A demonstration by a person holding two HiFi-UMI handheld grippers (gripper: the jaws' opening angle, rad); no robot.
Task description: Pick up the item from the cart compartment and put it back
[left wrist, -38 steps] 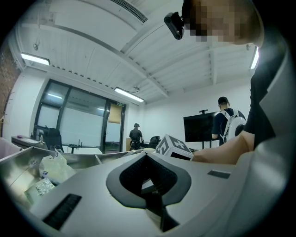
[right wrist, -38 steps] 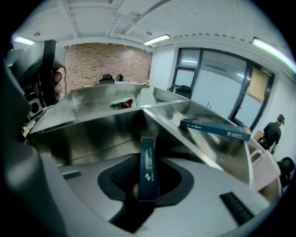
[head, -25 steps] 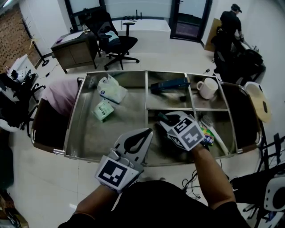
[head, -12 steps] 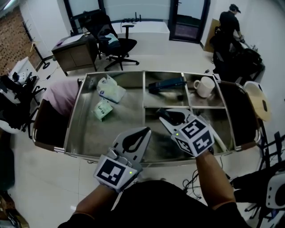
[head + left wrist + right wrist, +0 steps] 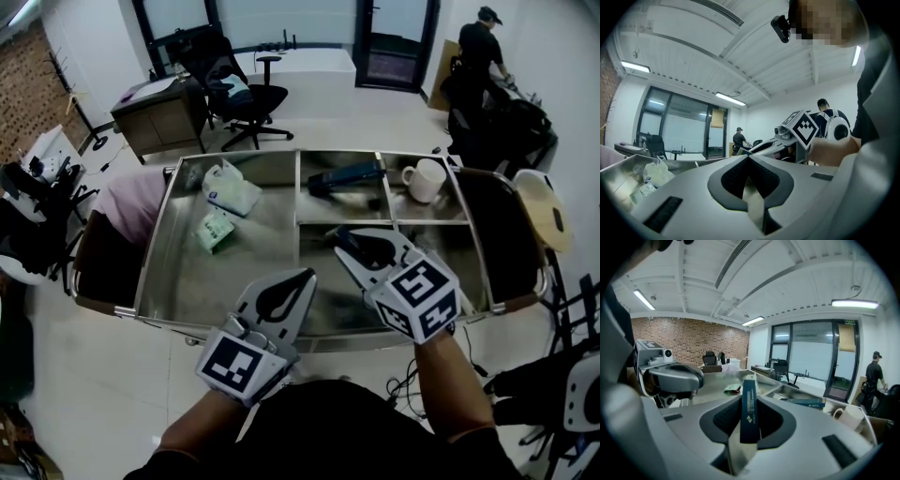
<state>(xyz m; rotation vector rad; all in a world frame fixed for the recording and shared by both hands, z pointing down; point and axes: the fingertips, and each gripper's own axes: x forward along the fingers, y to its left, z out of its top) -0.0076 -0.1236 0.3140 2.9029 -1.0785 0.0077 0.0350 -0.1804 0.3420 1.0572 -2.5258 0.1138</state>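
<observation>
My right gripper [image 5: 344,237] hovers over the cart's front middle compartment [image 5: 323,305]. It is shut on a thin dark blue packet [image 5: 749,411], which stands edge-on between the jaws in the right gripper view. My left gripper [image 5: 302,277] hangs at the cart's near rim, left of the right one, shut with nothing in it [image 5: 749,157]. In the left gripper view the right gripper's marker cube [image 5: 805,128] shows to the right.
The steel cart [image 5: 155,253] holds a white plastic bag [image 5: 230,187] and a green packet [image 5: 216,231] in its big left bin, a dark blue box [image 5: 345,175] at back middle and a white mug [image 5: 424,180] at back right. Office chair [image 5: 248,89], desk [image 5: 155,108] and a person [image 5: 483,47] stand beyond.
My right gripper has drawn back toward me and to the right, still holding the packet, and now covers the colourful item in the front right compartment. The left gripper has stayed put.
</observation>
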